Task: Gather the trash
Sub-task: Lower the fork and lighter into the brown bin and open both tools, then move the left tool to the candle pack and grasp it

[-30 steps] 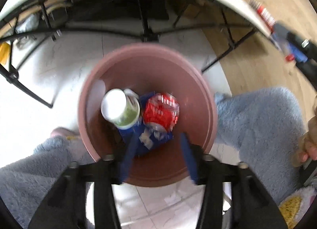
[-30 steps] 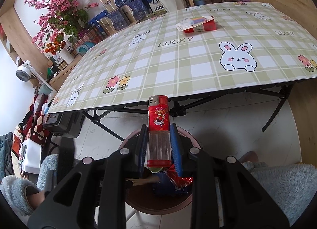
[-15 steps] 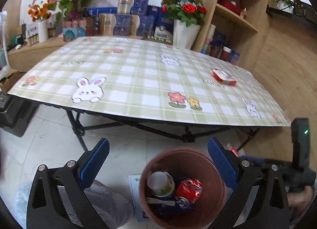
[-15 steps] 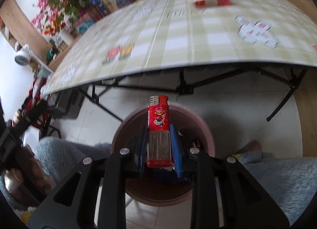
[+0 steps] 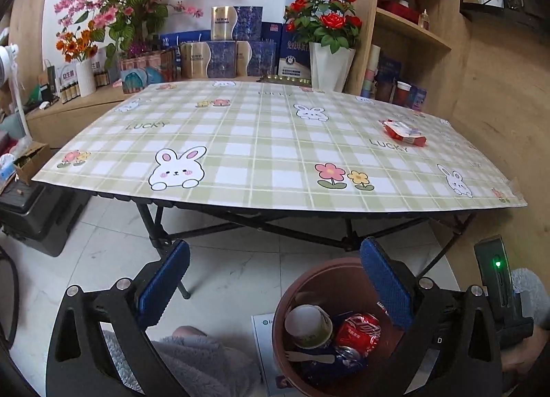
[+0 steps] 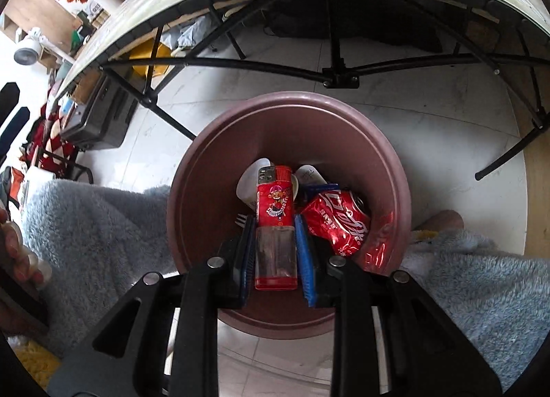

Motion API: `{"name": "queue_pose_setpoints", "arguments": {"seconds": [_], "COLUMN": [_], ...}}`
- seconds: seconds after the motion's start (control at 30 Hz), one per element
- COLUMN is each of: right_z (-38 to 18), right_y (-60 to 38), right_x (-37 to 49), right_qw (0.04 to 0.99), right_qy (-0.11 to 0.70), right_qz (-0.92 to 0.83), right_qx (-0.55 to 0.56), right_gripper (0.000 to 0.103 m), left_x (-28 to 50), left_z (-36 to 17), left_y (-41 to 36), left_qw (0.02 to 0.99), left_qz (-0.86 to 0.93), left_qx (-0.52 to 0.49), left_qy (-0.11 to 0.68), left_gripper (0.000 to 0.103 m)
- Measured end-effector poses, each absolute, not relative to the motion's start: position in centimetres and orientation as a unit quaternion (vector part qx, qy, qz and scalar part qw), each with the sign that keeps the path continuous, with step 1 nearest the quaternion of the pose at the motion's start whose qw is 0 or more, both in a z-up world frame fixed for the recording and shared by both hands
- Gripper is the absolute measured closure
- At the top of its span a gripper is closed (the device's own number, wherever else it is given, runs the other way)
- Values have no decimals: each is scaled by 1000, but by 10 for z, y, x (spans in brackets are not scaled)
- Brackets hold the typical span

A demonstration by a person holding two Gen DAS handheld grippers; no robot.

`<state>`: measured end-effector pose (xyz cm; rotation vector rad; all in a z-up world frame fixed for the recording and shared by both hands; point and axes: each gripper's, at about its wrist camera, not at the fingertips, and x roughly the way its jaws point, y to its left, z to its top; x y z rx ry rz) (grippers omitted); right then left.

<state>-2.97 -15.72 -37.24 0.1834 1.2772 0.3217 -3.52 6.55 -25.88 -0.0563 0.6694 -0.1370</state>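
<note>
My right gripper point(image 6: 275, 221) is shut on a red lighter point(image 6: 276, 211) and holds it over the mouth of the brown trash bin point(image 6: 206, 163), pointing down into it. The bin holds a crushed red cola can point(image 6: 338, 221), a paper cup point(image 6: 248, 187), a fork and blue wrappers. My left gripper point(image 5: 271, 269) is open and empty, raised beside the bin point(image 5: 306, 280), facing the table. A red cigarette pack point(image 5: 404, 132) lies on the checked tablecloth point(image 5: 261, 149) at the right.
The folding table's black legs point(image 6: 338, 77) stand just behind the bin. A black case point(image 5: 37, 214) sits on the floor at left. Grey fleece-clad legs point(image 6: 92, 225) flank the bin. Boxes, flower vases and shelves line the wall behind the table.
My right gripper has tilted down over the bin with the lighter. My left gripper opened after one second ago, lifted away from the bin and now faces the table.
</note>
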Motion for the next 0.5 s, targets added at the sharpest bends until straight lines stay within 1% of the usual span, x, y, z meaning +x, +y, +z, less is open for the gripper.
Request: {"name": "queue_pose_setpoints", "arguments": {"seconds": [0.1, 0.17, 0.2, 0.23, 0.27, 0.3, 0.37, 0.43, 0.47, 0.5], "right_z": [-374, -375, -374, -373, -371, -367, -364, -361, -360, -360], "right_y": [-155, -154, -154, -154, -153, -152, -151, -149, -149, -149], "right_x": [-30, -29, -30, -29, -29, -30, -30, -31, -31, -31], "right_qw": [785, 786, 787, 789, 791, 796, 800, 805, 806, 807], "right_qy": [596, 596, 595, 593, 589, 583, 576, 570, 569, 568], "right_qz": [150, 147, 148, 150, 150, 152, 155, 155, 154, 152], "right_qx": [75, 69, 69, 68, 66, 64, 60, 51, 48, 45], "right_gripper": [76, 72, 67, 56, 50, 41, 35, 23, 21, 16], "left_x": [-35, -35, -35, -35, -35, -35, -35, -35, -35, -34], "left_z": [-260, -261, -262, -261, -261, -261, -261, -261, -261, -261], "left_y": [65, 65, 65, 66, 66, 66, 67, 68, 68, 68], "left_qw": [941, 940, 940, 940, 940, 940, 940, 940, 940, 939], "left_qz": [-68, -69, -68, -68, -68, -68, -68, -67, -67, -67], "left_qx": [-30, -31, -31, -32, -32, -33, -35, -38, -39, -39], "left_qy": [331, 332, 333, 333, 333, 332, 332, 332, 333, 334], "left_gripper": [6, 6, 6, 6, 6, 6, 6, 6, 6, 6]}}
